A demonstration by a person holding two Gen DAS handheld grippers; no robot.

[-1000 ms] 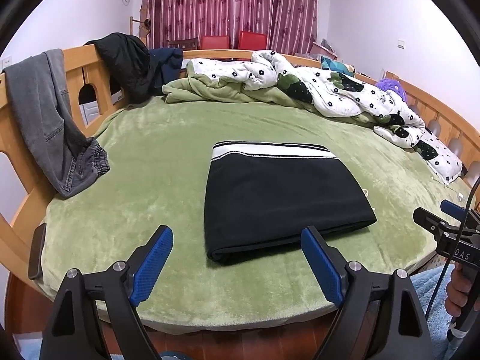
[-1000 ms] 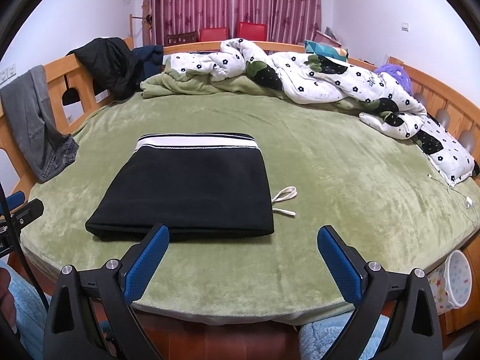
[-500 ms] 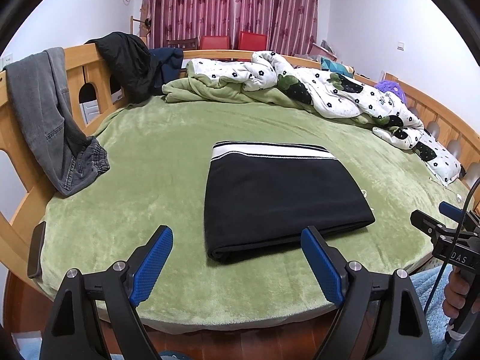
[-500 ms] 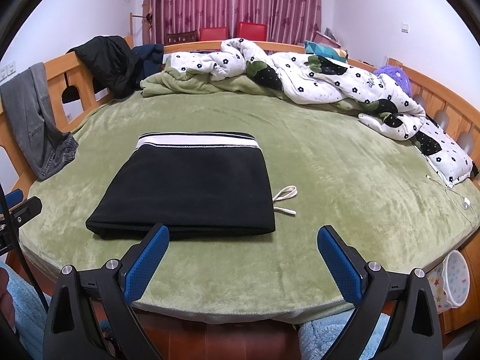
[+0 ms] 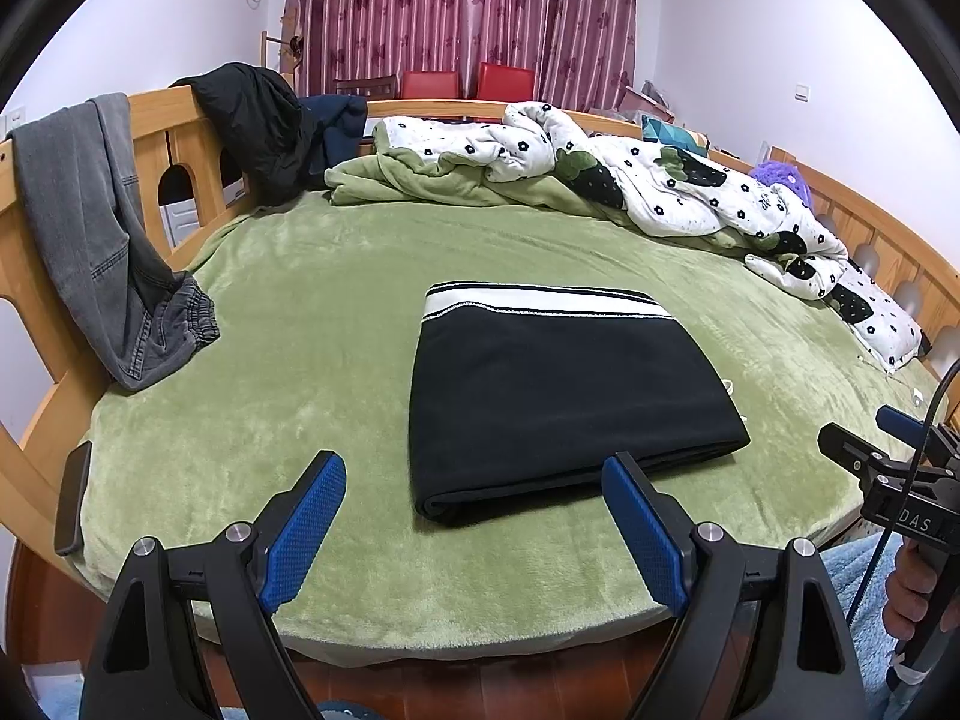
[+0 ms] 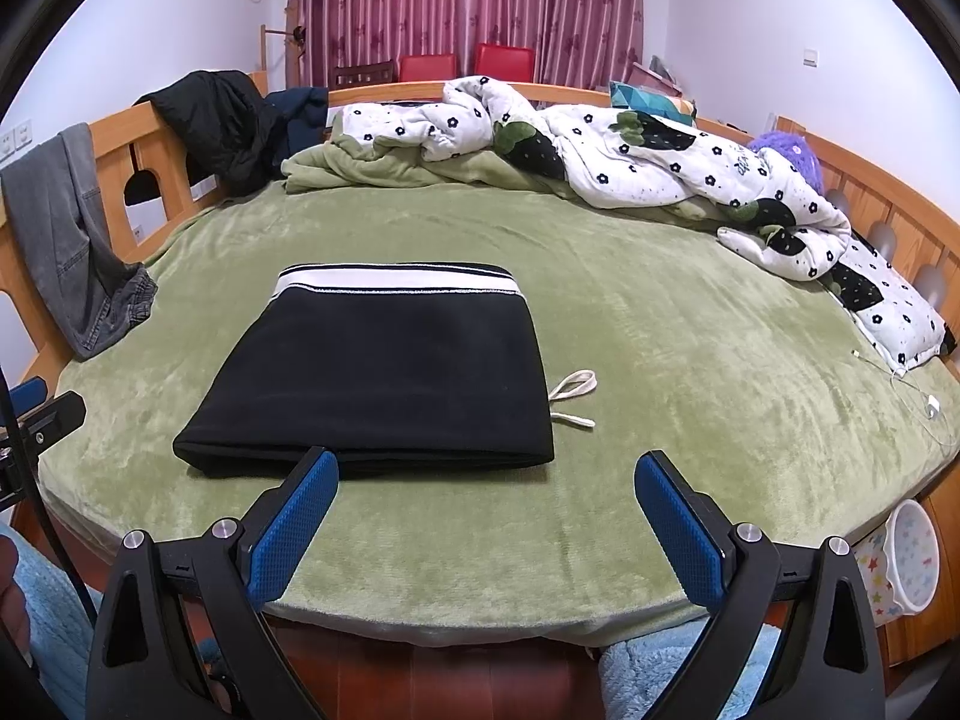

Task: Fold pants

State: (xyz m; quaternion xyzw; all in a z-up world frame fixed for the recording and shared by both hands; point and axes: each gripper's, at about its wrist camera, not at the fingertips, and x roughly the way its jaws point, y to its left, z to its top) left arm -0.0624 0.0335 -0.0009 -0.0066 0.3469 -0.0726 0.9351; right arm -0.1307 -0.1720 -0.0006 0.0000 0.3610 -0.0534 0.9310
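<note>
Black pants (image 5: 558,396) with a white-striped waistband lie folded into a flat rectangle on the green bed (image 5: 300,324); they also show in the right wrist view (image 6: 384,372). A white drawstring (image 6: 573,396) pokes out at their right side. My left gripper (image 5: 474,498) is open and empty, held back from the bed's near edge in front of the pants. My right gripper (image 6: 486,498) is open and empty, also short of the near edge, and shows at the right of the left wrist view (image 5: 888,456).
Grey jeans (image 5: 102,240) hang over the wooden bed rail (image 5: 24,276) at left. A black jacket (image 5: 252,114) is draped at the back left. A flowered quilt (image 5: 660,192) runs along the back and right. A white bucket (image 6: 912,558) stands by the right edge.
Both grippers have drawn back slightly from the bed. The pants have not moved.
</note>
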